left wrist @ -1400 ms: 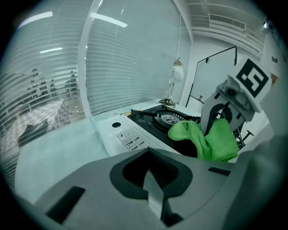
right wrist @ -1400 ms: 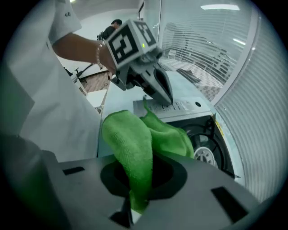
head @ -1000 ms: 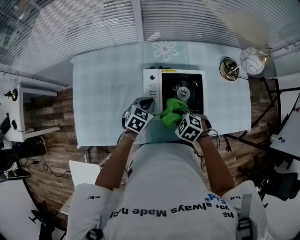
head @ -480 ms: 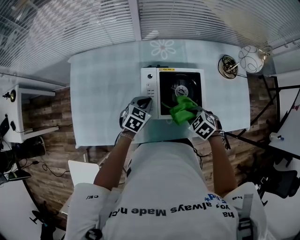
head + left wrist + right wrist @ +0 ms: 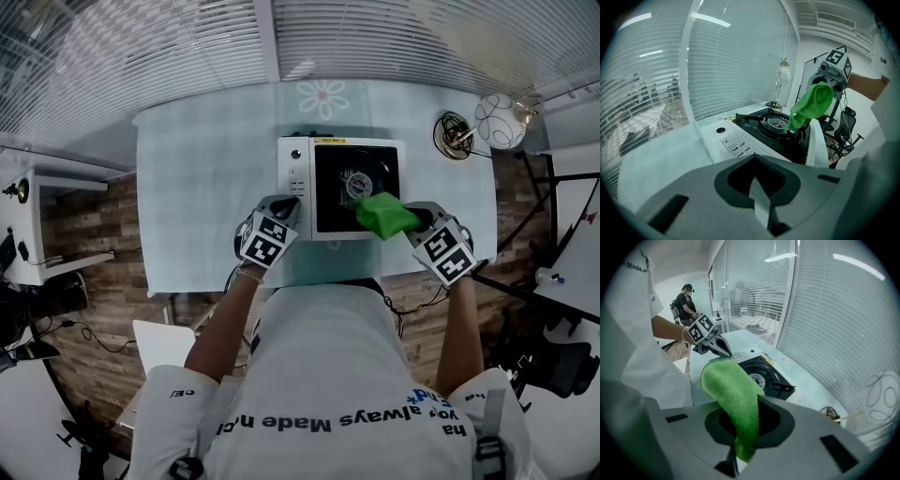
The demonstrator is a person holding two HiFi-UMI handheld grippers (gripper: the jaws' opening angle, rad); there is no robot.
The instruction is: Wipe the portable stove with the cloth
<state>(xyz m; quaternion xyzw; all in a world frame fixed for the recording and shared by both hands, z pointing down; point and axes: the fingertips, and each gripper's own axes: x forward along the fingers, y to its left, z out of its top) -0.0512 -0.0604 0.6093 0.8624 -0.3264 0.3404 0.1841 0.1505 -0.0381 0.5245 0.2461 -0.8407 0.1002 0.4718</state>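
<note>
R gripper (image 5: 417,221) angled in from near right, jaws clamped on green cloth (image 5: 382,214), cloth over portable stove (image 5: 298,167) near-right part beside burner (image 5: 357,185), L gripper (image 5: 284,208) jaws together, empty, at stove's near-left edge

Operator wears a white short-sleeved T-shirt (image 5: 328,356) with a line of black lettering and a small blue print beside it; a grey webbing strap (image 5: 486,441) with a buckle lies over the right shoulder. Left gripper (image 5: 289,204) and right gripper (image 5: 413,217) have grey moulded bodies with a dark recess round the jaw roots, and each carries a cube (image 5: 266,240) faced with black-and-white square markers. Thin bracelet (image 5: 682,335) on the left wrist; thin black cable (image 5: 405,302) by the right forearm.
</note>
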